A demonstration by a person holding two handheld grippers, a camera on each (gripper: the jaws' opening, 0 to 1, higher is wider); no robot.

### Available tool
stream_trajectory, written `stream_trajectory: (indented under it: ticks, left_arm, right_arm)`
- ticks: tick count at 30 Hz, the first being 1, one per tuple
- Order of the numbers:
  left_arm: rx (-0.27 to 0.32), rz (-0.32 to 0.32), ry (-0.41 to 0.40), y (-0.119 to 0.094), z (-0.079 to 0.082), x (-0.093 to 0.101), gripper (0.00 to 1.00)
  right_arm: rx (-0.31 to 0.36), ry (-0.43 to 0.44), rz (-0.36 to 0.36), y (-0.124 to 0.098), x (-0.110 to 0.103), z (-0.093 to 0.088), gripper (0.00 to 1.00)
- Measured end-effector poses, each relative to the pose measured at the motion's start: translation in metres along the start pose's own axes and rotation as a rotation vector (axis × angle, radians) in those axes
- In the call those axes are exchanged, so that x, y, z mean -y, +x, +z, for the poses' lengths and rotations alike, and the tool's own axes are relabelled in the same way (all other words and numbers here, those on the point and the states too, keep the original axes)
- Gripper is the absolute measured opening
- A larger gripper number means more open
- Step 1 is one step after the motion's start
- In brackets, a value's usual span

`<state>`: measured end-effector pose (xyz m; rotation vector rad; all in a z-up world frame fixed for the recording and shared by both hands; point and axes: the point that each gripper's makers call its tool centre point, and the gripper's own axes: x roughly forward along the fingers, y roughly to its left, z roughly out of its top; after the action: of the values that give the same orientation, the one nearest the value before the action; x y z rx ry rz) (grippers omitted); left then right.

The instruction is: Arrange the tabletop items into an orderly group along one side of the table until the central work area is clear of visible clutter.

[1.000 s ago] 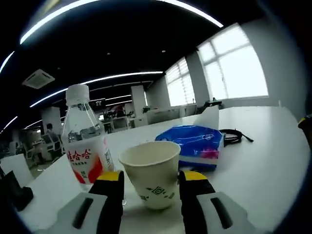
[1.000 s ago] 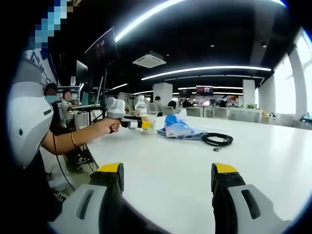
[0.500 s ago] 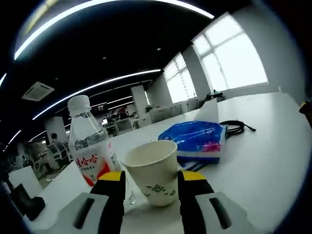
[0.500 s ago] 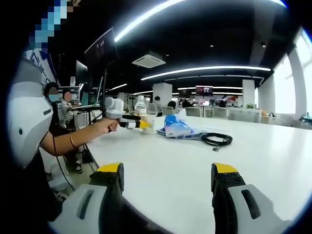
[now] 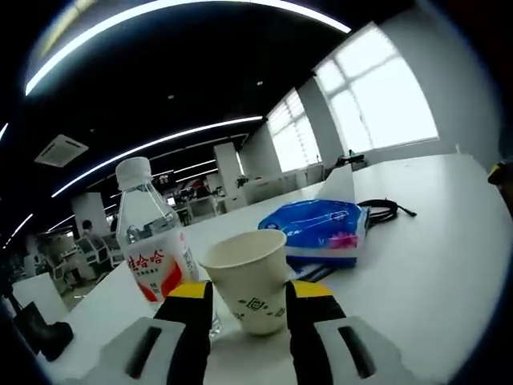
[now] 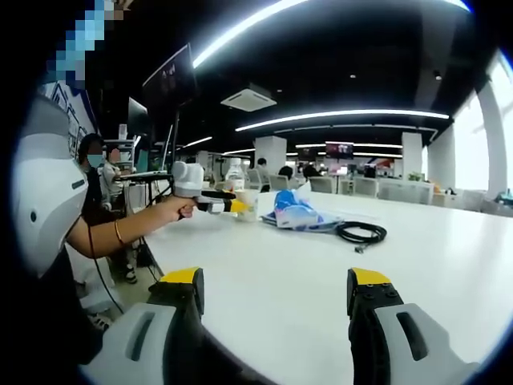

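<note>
A white paper cup (image 5: 243,269) with a green mark stands on the white table (image 5: 417,265), between the yellow-tipped jaws of my left gripper (image 5: 249,289), which press on its sides. A water bottle (image 5: 151,245) with a red label stands just left of it. A blue tissue pack (image 5: 321,231) lies behind the cup. In the right gripper view the left gripper (image 6: 231,206) is held by a hand at the cup (image 6: 248,203), beside the bottle (image 6: 234,175) and tissue pack (image 6: 295,216). My right gripper (image 6: 272,295) hangs open over the near table, holding nothing.
A coiled black cable (image 6: 362,233) lies right of the tissue pack; it also shows as the cable (image 5: 383,210) in the left gripper view. The person's arm (image 6: 120,233) reaches in from the left. Bare white table (image 6: 321,273) stretches ahead. Desks and chairs stand beyond.
The left gripper's jaws have drawn inward onto the cup's sides, and its view has tilted a little. The right gripper has barely moved.
</note>
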<state>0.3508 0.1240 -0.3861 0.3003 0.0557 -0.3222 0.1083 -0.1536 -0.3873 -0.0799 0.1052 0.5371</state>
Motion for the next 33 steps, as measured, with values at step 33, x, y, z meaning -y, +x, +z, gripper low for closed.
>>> stream_trajectory:
  ticks: [33]
  left_arm:
    - [0.125,-0.083,-0.058,-0.041,0.025,0.017,0.33]
  right_arm:
    - [-0.021,-0.020,0.017,0.027,-0.006,0.004,0.61]
